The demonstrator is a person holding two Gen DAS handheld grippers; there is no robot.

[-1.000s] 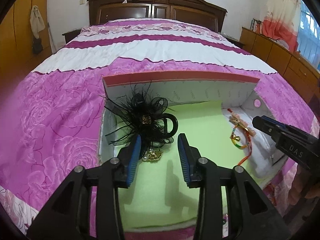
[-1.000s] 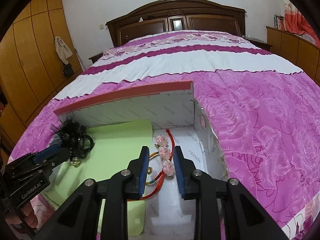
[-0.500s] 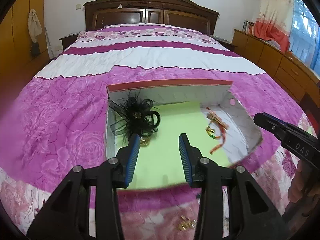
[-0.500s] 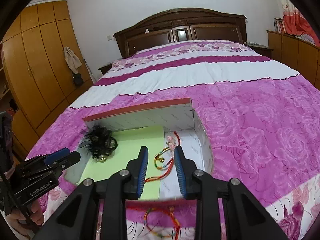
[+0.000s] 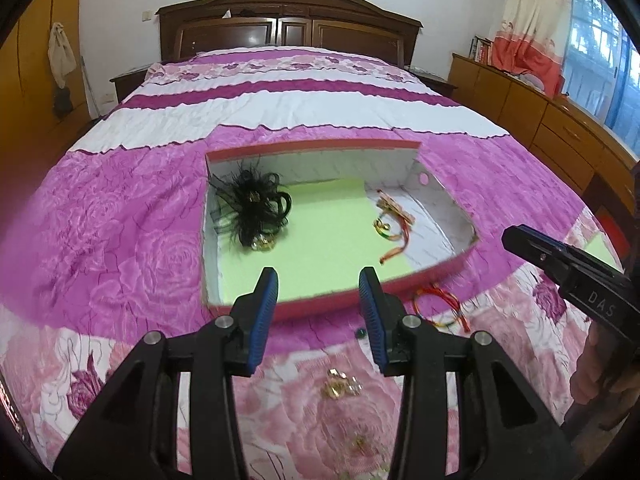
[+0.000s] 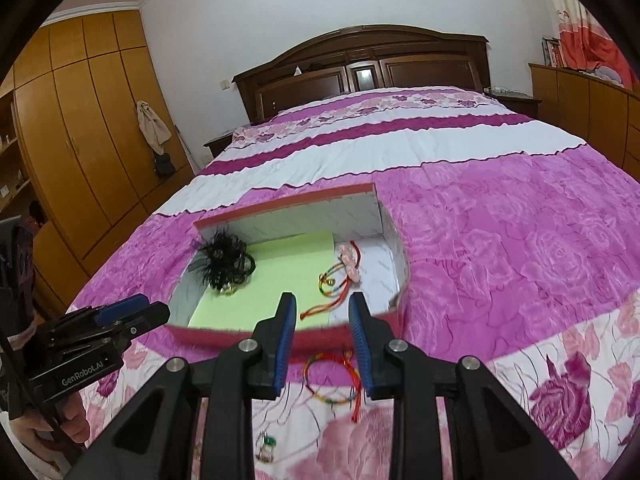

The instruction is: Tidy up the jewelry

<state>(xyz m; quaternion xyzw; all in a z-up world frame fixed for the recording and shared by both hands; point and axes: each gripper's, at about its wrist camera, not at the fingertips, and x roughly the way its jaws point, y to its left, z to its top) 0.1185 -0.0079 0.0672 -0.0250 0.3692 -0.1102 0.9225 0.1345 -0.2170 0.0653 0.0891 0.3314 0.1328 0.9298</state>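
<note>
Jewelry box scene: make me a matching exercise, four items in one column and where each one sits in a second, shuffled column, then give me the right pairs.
Items:
1. black feather hairpiece
2. pink flower bracelet
3. rainbow cord bracelet
4. gold earrings

Places:
A. on the bedspread just outside the box's near wall, toward its right end
B. inside the box, left end
C. on the bedspread nearer the camera, between the left gripper's fingers in its own view
D. inside the box, right end

Pairs: 1-B, 2-D, 3-A, 4-C
</note>
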